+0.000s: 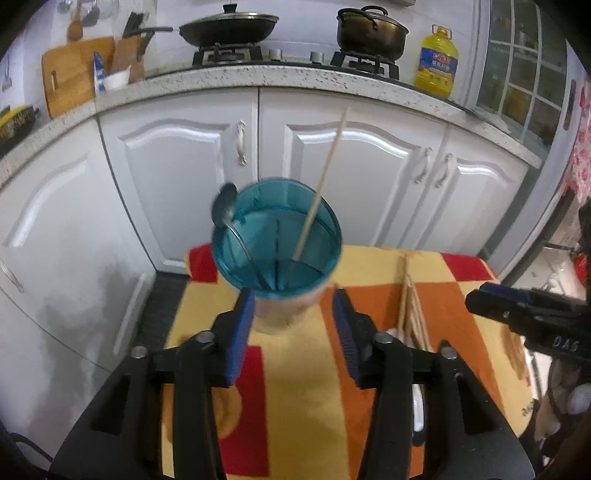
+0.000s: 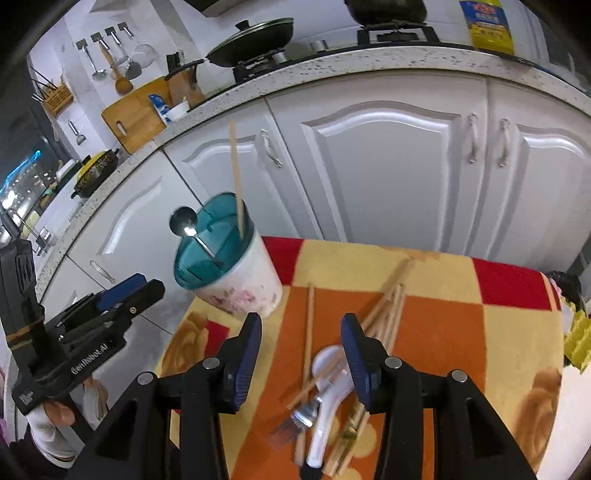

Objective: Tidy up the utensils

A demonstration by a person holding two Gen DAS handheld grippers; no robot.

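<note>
A utensil holder [image 1: 295, 206] [image 2: 240, 280] with a teal divided top and a white flowered body stands at the table's far left corner. A metal spoon [image 1: 224, 206] [image 2: 183, 223] and one wooden chopstick [image 1: 328, 166] [image 2: 235, 170] stick out of it. My left gripper [image 1: 293, 306] [image 2: 129, 291] is open just short of the holder and touches nothing. Loose chopsticks [image 1: 410, 306] [image 2: 388, 306], a white ceramic spoon [image 2: 325, 413] and a metal fork [image 2: 303, 413] lie heaped on the checked cloth. My right gripper [image 2: 301, 332] [image 1: 480, 299] hangs open over that heap, empty.
The small table [image 2: 443, 332] has a red, orange and yellow cloth and drops off on every side. White cabinet doors [image 1: 177, 166] stand close behind it. On the counter above are a wok [image 1: 229, 27], a pot [image 1: 371, 31] and an oil bottle [image 1: 436, 62]. A yellow object [image 2: 576, 343] sits at the table's right edge.
</note>
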